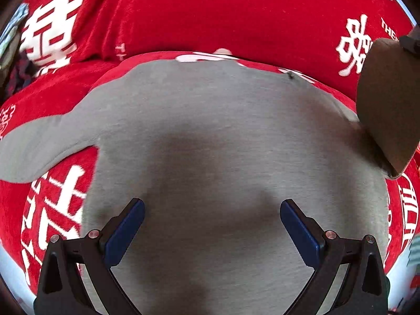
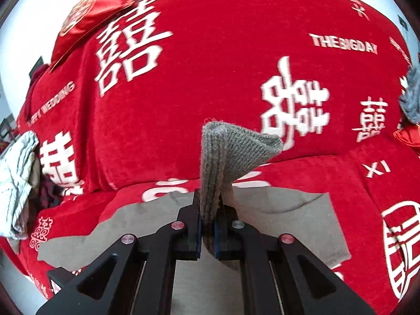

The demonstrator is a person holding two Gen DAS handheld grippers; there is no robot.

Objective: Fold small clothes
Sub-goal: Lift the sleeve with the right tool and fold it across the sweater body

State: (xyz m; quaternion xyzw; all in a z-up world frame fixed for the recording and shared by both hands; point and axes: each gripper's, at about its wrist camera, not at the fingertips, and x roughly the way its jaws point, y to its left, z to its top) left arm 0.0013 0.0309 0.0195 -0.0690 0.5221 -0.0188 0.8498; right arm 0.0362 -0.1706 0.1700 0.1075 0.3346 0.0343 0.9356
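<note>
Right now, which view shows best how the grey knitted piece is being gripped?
The right wrist view: the right tongs are shut on the grey knitted piece, ribbed edge standing up between the pads. The left wrist view shows only a blurred brownish shape at the right edge, perhaps the same piece.

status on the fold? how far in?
Done: grey garment lies spread flat on the red blanket. In hand: right tool is shut on a ribbed grey edge, lifted clear; left tool hangs open above the cloth. Left: no finished fold visible, and a crumpled pale garment waits aside.
</note>
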